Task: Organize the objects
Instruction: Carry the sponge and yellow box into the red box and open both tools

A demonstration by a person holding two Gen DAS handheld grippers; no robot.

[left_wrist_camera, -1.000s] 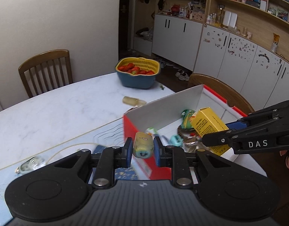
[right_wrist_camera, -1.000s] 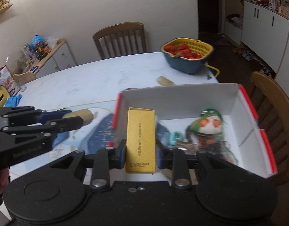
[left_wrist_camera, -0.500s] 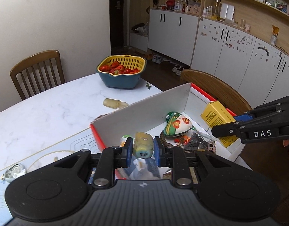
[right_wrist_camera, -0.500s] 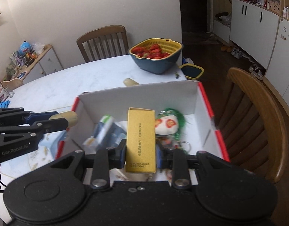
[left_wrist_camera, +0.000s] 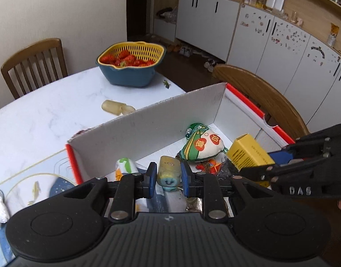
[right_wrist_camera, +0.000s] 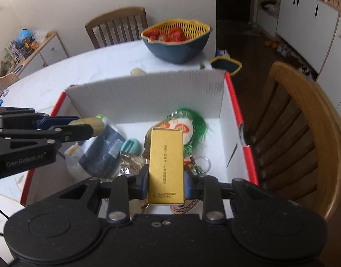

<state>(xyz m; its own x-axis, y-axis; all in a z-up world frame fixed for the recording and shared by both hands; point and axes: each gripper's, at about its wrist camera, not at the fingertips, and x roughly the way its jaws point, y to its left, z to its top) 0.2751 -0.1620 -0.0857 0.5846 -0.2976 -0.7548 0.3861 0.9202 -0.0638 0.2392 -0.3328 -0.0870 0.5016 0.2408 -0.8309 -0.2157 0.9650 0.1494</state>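
Observation:
A white cardboard box with red edges point(left_wrist_camera: 148, 131) point(right_wrist_camera: 143, 93) stands on the marble table. My left gripper point(left_wrist_camera: 167, 176) is shut on a small yellowish toy with a pale blue face point(left_wrist_camera: 168, 173), held over the box's near left part. My right gripper point(right_wrist_camera: 166, 182) is shut on a yellow carton with printed text point(right_wrist_camera: 166, 162) point(left_wrist_camera: 248, 154), held over the box's middle. Inside lie a white and green stuffed pouch point(left_wrist_camera: 201, 144) point(right_wrist_camera: 183, 124), a dark blue packet point(right_wrist_camera: 103, 153), a teal item point(right_wrist_camera: 130, 146) and a key ring point(right_wrist_camera: 202, 162).
A blue bowl with a yellow strainer of strawberries point(left_wrist_camera: 130, 64) point(right_wrist_camera: 177, 42) sits at the table's far end. A pale capsule-shaped object point(left_wrist_camera: 117, 108) lies behind the box. Wooden chairs point(left_wrist_camera: 34, 64) point(right_wrist_camera: 303, 133) stand at the table's far side and right of the box.
Both grippers have moved forward and down over the box, each keeping its object. The box's inside fills more of both views now.

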